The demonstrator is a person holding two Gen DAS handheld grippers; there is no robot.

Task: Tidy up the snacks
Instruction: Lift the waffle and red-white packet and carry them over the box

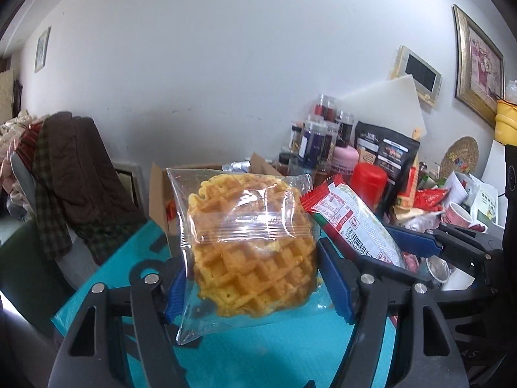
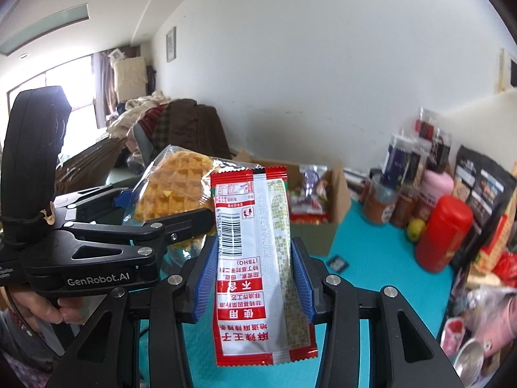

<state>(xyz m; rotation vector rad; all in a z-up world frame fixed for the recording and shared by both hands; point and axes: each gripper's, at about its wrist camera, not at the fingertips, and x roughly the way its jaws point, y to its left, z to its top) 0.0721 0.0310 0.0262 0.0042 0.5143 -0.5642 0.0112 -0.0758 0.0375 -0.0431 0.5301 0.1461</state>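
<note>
My left gripper (image 1: 258, 278) is shut on a clear bag of golden waffles (image 1: 248, 236) and holds it up above the teal table (image 1: 258, 355). My right gripper (image 2: 253, 278) is shut on a red and white snack packet (image 2: 255, 258), held upright just right of the waffles. In the left wrist view the packet (image 1: 349, 223) and the right gripper's blue pads (image 1: 413, 242) sit close on the right. In the right wrist view the waffle bag (image 2: 174, 190) and the left gripper (image 2: 168, 226) are at the left. An open cardboard box (image 2: 323, 213) with snacks stands behind.
Jars, dark pouches, a red canister (image 2: 442, 232) and a pink tub (image 2: 436, 181) crowd the table's right side. A lemon (image 2: 415, 229) lies by the canister. A small dark item (image 2: 337, 262) lies on the table. A chair draped with clothes (image 1: 74, 174) stands at the left.
</note>
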